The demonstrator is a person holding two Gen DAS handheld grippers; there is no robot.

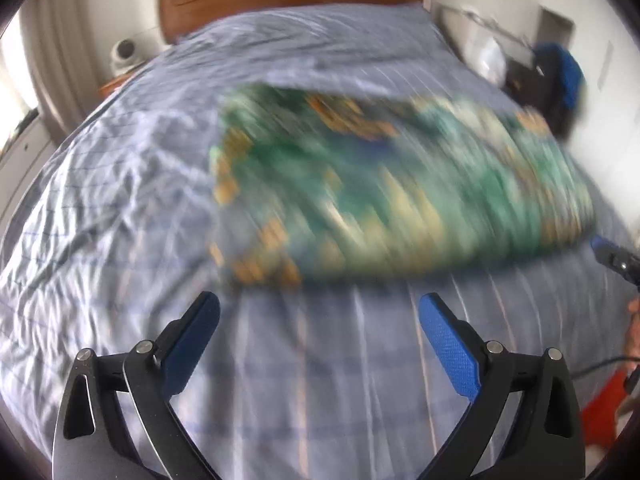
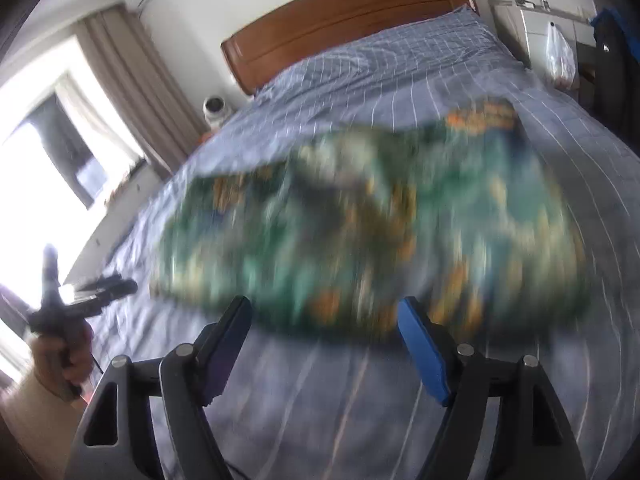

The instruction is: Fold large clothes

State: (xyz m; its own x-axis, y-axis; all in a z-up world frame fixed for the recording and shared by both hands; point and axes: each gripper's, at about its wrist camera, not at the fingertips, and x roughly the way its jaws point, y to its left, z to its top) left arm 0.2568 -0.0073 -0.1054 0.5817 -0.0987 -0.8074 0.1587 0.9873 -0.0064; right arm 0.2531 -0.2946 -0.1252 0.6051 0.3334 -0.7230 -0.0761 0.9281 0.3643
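1. The green, orange-patterned cloth garment (image 1: 400,184) lies folded on the blue checked bed (image 1: 120,200), blurred.
2. The left gripper (image 1: 320,340) and right gripper (image 2: 324,340) hover near it, jaws released, holding nothing, probably between grasps.

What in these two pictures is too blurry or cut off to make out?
- Green patterned cloth on the bed: motion blur smears its print, edges and fold lines in both wrist views; the garment type cannot be told.
- Right claw in the left wrist view: cut off by the frame edge.
- Left claw in the right wrist view: blurred and washed out by window glare.
- Items on the far cabinet: too small.
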